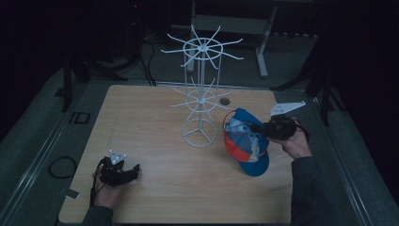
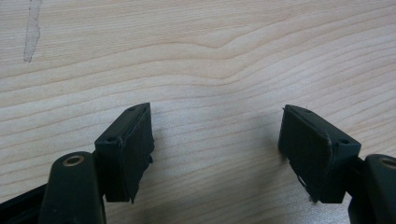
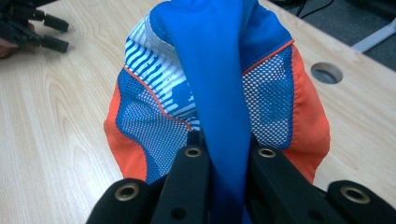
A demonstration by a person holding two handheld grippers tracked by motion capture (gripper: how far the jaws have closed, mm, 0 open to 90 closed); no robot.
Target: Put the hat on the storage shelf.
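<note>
One cap (image 1: 246,141), one rack (image 1: 201,84)

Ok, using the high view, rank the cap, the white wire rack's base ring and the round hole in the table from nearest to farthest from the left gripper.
From the left gripper:
1. White wire rack's base ring, mid-table, to its right and farther back.
2. Cap, farther right, clamped in the right gripper.
3. Round hole, near the table's far edge.

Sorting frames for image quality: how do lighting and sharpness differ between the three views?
High view: dim and underexposed, dark surroundings, yet the white wire rack and the blue and orange mesh cap stay readable. Left gripper view: bright, even light, crisp grain on the pale wooden table, soft shadows beside the tool's pads. Right gripper view: well lit, cap mesh sharp, nearest fabric slightly soft.
</note>
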